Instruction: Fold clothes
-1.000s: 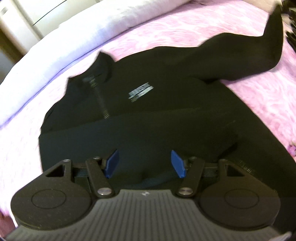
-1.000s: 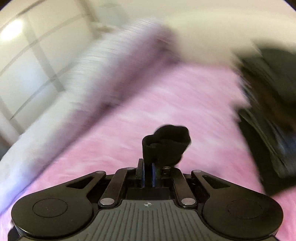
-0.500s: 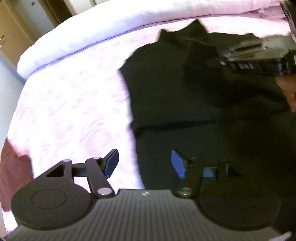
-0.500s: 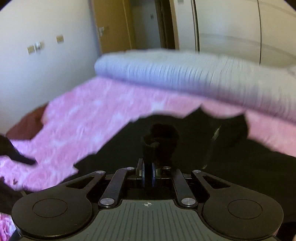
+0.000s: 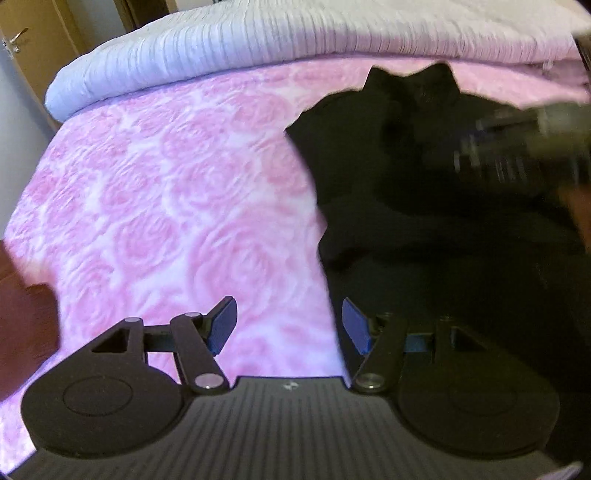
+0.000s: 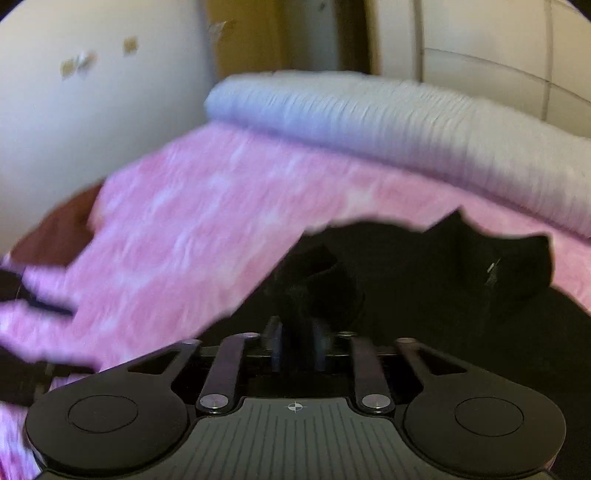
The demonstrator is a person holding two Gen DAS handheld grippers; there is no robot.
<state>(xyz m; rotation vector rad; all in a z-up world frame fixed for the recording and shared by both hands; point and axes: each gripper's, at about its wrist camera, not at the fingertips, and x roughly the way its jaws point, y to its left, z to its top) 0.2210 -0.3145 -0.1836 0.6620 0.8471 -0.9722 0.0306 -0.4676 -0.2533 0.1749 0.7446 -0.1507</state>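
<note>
A black zip-neck top lies on the pink rose-patterned bedspread, its collar toward the far side. My left gripper is open and empty, its blue pads spread over the top's left edge. My right gripper is shut on the black sleeve cuff and holds it over the body of the top. The right gripper also shows as a blur at the right of the left wrist view.
A rolled white quilt runs along the far side of the bed. A dark red item lies at the left edge of the bedspread. A wall and a wooden door stand beyond.
My right gripper has carried the sleeve cuff from over bare bedspread across onto the body of the top. My left gripper has shifted left to the top's left edge, still open.
</note>
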